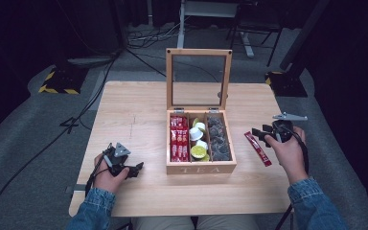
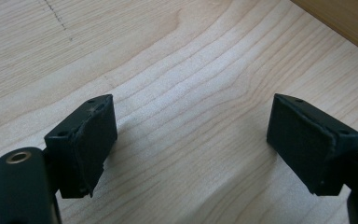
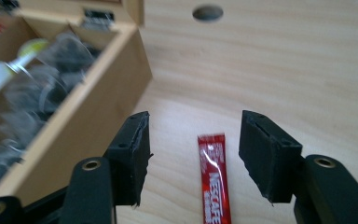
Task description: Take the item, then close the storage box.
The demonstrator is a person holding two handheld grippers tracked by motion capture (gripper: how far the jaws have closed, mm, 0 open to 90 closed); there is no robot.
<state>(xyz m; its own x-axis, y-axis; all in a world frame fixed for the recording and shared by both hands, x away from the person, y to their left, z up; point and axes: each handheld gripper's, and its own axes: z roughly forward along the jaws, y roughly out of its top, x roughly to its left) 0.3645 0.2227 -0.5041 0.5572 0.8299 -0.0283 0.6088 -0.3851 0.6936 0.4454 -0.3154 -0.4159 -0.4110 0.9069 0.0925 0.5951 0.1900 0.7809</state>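
Nescafe stick (image 3: 213, 179) lower centre: light, slick, floppy foil; pinch mid-length across width, right claw (image 3: 193, 156) half-open, empty.

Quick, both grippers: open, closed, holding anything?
Left gripper: open, holding nothing.
Right gripper: open over the red sachet, not holding it.

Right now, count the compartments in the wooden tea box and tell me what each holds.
3. The tea box holds red sachets in its left compartment, white and green capsules in the middle, and dark pouches on the right.
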